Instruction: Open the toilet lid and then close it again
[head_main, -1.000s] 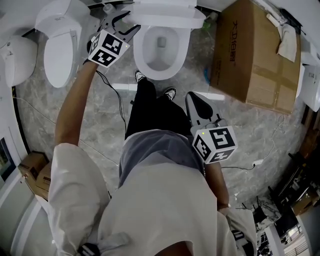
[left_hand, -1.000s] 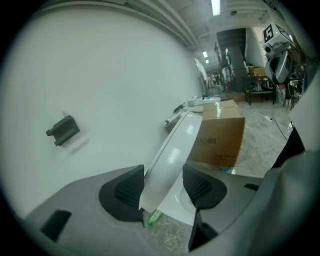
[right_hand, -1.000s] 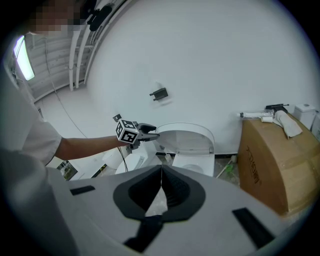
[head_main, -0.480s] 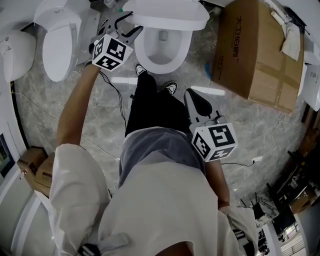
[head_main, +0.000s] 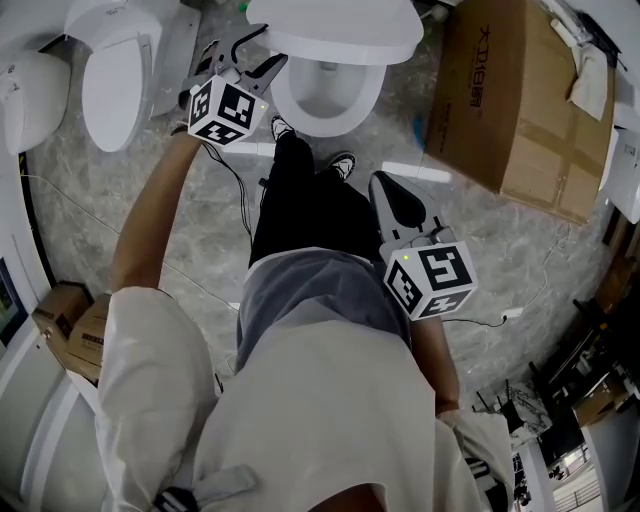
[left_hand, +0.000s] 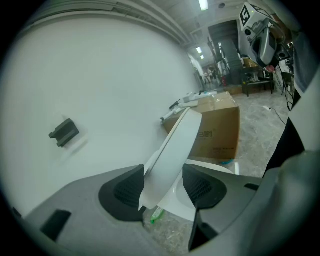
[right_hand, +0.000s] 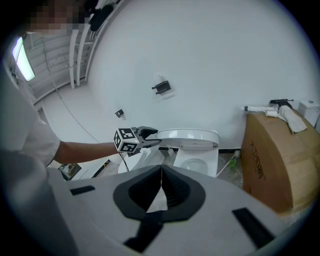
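In the head view the white toilet lid (head_main: 335, 28) hangs half lowered over the open bowl (head_main: 322, 95). My left gripper (head_main: 258, 50) reaches to the lid's left edge. In the left gripper view the lid (left_hand: 175, 145) runs between both dark pads (left_hand: 122, 192), and the jaws are shut on its edge. My right gripper (head_main: 392, 200) is held low by the person's waist, far from the toilet. Its jaws are shut with nothing between them (right_hand: 161, 187). From the right gripper view I see the toilet (right_hand: 192, 142) and the left gripper (right_hand: 147, 135) on the lid.
A big cardboard box (head_main: 520, 100) stands just right of the toilet. A second toilet (head_main: 105, 70) with its lid down stands to the left. The person's shoes (head_main: 310, 150) are right in front of the bowl. A cable (head_main: 235, 200) trails over the marble floor. Small boxes (head_main: 70, 320) sit at the left.
The lid has swung down from near upright to half over the bowl, with the left gripper moving along on its edge. The right gripper has stayed in place.
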